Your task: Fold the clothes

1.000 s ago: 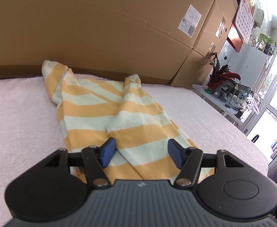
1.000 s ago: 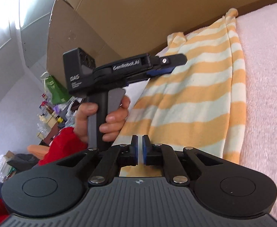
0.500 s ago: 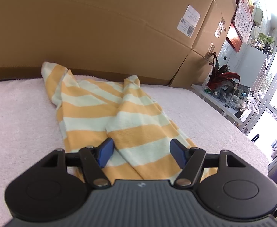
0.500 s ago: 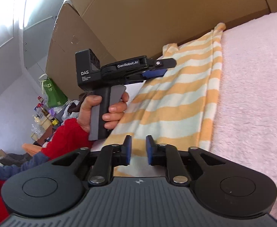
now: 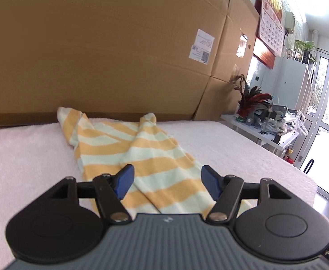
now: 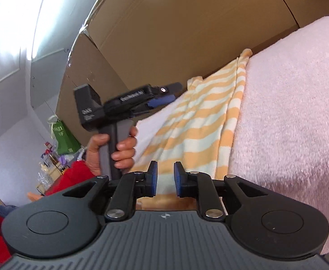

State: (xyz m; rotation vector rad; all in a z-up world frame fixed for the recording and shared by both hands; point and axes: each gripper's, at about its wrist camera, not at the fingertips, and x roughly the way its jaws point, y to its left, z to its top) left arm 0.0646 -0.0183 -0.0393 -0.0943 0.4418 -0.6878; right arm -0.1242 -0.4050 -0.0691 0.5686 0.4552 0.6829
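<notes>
One striped garment [image 5: 142,153] lies on one pink towel-covered surface [image 5: 25,157]. Two grippers show: the left gripper [image 5: 166,180] and the right gripper [image 6: 165,176]. Two cardboard boxes [image 5: 110,51] stand behind, with one wall calendar [image 5: 271,29] beside them.

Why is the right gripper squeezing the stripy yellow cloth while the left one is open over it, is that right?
Not quite. The right gripper is not squeezing anything: the right wrist view shows a gap between its blue pads, with the stripy yellow cloth lying beyond them. The rest is right: the left gripper is open over the cloth, as the left wrist view shows.
</notes>
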